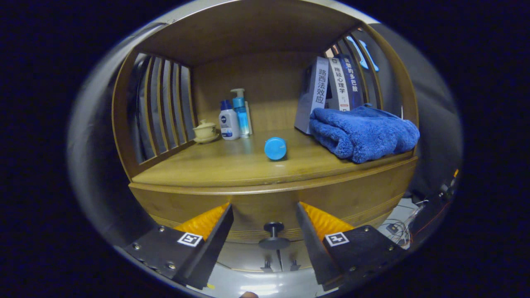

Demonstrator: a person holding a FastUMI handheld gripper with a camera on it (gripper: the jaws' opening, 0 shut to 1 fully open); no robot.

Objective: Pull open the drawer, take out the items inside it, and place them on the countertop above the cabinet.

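Gripper view: we see from left a teacup [205,130], bottles [234,118], a blue cap [275,148] and a towel [363,132] on the countertop [198,165]; our gripper [265,219] holds its fingers spread around the drawer knob [273,235], probably to pull the closed drawer [265,203].

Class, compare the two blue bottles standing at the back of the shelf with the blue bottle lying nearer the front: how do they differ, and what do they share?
The standing bottles are upright near the back wall, beside a cup; the lying bottle is on its side, mid-shelf, apart from other things. The standing bottles show their sides, one with a pump top; the lying bottle shows its round end. All are blue and rest on the countertop. The gripper is open, the drawer knob between its fingers.
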